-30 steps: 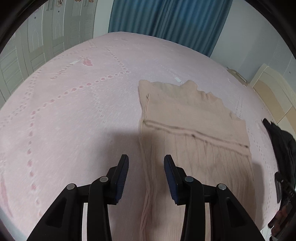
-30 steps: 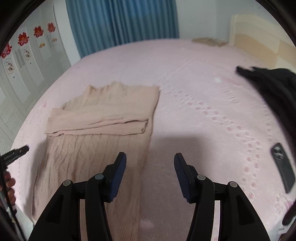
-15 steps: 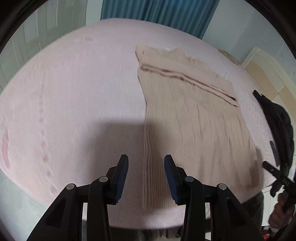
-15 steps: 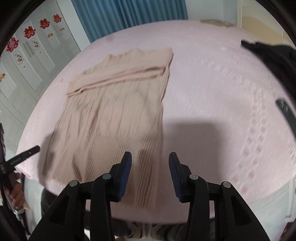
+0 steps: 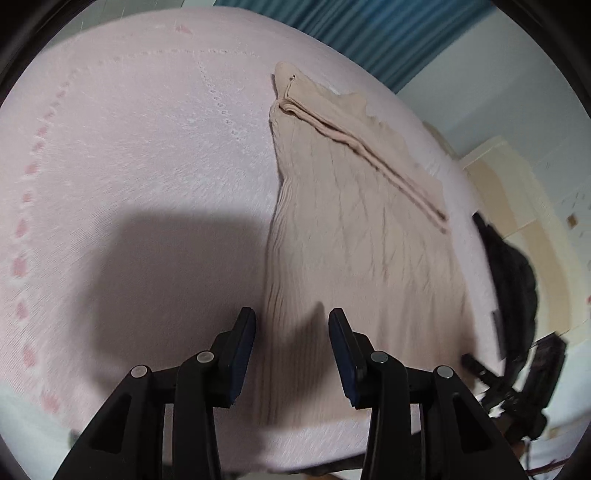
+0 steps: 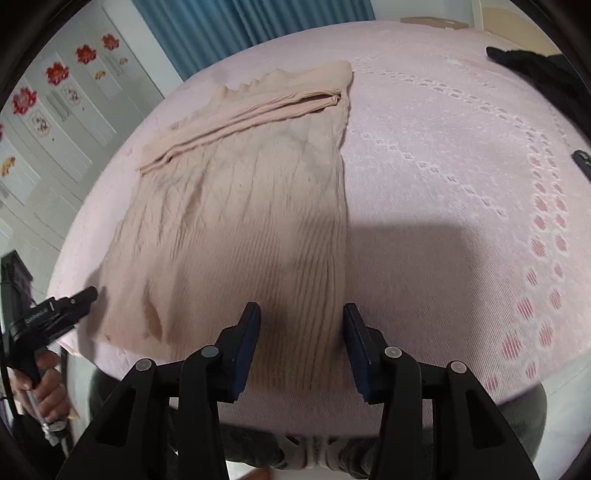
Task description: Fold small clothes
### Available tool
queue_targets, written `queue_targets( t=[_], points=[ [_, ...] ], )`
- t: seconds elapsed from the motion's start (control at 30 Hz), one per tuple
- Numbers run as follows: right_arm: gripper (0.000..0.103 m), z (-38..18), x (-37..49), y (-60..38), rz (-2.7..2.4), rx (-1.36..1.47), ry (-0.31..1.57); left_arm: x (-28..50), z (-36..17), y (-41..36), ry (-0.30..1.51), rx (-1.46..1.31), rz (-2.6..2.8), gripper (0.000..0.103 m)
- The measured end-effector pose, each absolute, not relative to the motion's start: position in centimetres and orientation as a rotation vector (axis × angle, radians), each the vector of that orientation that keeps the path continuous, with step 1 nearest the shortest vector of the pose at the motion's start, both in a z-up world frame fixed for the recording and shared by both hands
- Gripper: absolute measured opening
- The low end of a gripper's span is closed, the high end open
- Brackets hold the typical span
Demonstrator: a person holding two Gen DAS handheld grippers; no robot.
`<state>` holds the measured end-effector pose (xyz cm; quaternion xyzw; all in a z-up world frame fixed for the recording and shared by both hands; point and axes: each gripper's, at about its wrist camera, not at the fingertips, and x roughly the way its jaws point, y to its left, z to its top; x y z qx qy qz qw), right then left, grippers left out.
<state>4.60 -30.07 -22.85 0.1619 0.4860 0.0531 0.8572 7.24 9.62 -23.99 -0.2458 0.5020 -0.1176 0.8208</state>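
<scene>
I had both tongs pointed steeply down over the near hem of the sweater (image 5: 354,236), which lay flat on the pink bedspread (image 5: 147,166) with its far part folded across in a band. In the left wrist view my left gripper (image 5: 291,325) hung over the hem's left corner, its jaws apart with nothing pinched; the sweater's ribbed left edge ran down between the two blue pads (image 5: 242,350), and I could not tell whether the tips touched the cloth. In the right wrist view my right gripper (image 6: 301,321) hung over the hem's right corner, the right edge of the knit lying just inside the right pad. Its jaws were released too, and had just been closing a little, with cloth under the gap but no grip on it. The sweater (image 6: 240,229) reached from the near edge of the bed toward the blue curtain (image 6: 240,29), its hem just short of the bedspread's edge (image 6: 443,221). The left gripper (image 6: 62,306) showed at the left of that view, held in a hand (image 6: 48,384) beside the bed. A dark garment (image 5: 509,269) lay well to the right of the sweater, near a cream headboard (image 5: 517,192). White wardrobe doors with red flowers (image 6: 55,74) stood to the left
</scene>
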Motion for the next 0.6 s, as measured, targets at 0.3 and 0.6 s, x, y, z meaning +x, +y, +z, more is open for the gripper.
queue_targets(
  t=[0.3, 0.6],
  points=[
    [0.046, -23.3, 11.2, -31.8, 0.146, 0.451, 1.034, 14.3, -24.6, 8.6, 1.079, -0.570, -0.269, 0.039],
    [0.043, -23.4, 15.8, -31.0, 0.088, 0.360, 1.027, 18.2, -24.8, 7.7, 1.084, -0.555, -0.262, 0.037]
  ],
)
